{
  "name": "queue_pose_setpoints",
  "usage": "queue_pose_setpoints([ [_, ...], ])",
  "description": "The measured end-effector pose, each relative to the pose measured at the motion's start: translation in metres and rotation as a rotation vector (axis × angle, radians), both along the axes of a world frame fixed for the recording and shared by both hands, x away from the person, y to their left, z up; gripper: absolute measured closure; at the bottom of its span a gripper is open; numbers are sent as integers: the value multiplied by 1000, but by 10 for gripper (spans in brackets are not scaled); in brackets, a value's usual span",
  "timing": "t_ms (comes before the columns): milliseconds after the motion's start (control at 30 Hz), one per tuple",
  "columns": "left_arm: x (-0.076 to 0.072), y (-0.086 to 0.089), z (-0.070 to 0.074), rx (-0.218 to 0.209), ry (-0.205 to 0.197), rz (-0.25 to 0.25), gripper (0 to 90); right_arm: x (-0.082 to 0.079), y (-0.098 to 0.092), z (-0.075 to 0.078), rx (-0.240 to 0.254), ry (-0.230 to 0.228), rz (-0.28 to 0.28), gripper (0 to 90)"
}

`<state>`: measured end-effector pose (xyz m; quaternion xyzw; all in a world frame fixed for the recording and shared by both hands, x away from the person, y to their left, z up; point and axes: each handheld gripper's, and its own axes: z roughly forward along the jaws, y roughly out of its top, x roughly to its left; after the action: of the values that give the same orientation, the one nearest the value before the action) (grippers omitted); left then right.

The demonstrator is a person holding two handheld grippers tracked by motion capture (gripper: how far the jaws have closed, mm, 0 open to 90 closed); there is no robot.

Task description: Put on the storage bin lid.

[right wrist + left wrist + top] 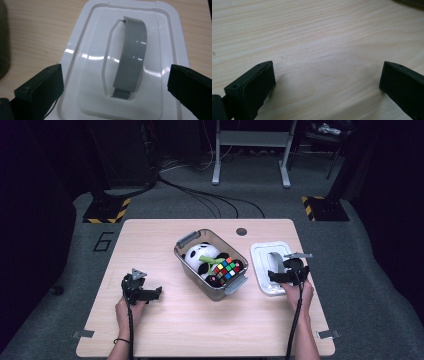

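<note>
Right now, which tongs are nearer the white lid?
Right. The right tongs hang open directly over the white lid, above its grey handle. The left tongs sit open across the table, beyond the bin.

Bare counter lies open all around the left tongs; the bin blocks mid-counter, the lid beside it.

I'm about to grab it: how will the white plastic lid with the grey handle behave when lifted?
The white plastic lid looks thin and moulded, so probably light and fairly stiff. Its glossy surface may be slippery; the raised grey handle between the open right gripper's jaws seems the surer hold.
</note>
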<state>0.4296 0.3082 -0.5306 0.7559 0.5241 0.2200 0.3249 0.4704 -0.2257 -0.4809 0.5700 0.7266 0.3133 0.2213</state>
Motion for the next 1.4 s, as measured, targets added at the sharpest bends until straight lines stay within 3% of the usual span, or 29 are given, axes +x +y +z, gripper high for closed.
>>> queue_pose_setpoints([
  [100, 0, 0, 0, -1, 0, 0, 0, 11, -4, -3, 22, 12, -13, 141],
  [233, 0, 0, 0, -1, 0, 0, 0, 21, -6, -7, 25, -15, -38, 307],
  [300, 0, 0, 0, -1, 0, 0, 0, 26, -8, -11, 38, 10, -43, 355],
  [567, 0, 0, 0, -1, 0, 1, 0, 36, -11, -16, 55, 21, -45, 620],
  [733, 0, 0, 0, -1, 0, 0, 0, 34, -9, -14, 48, 12, -44, 659],
  [933, 0, 0, 0, 0, 1, 0, 0, 29, -11, -5, 43, -29, -20, 663],
  [1400, 0, 0, 0, -1, 0, 1, 0, 16, -9, 14, 44, -67, 38, 665],
])
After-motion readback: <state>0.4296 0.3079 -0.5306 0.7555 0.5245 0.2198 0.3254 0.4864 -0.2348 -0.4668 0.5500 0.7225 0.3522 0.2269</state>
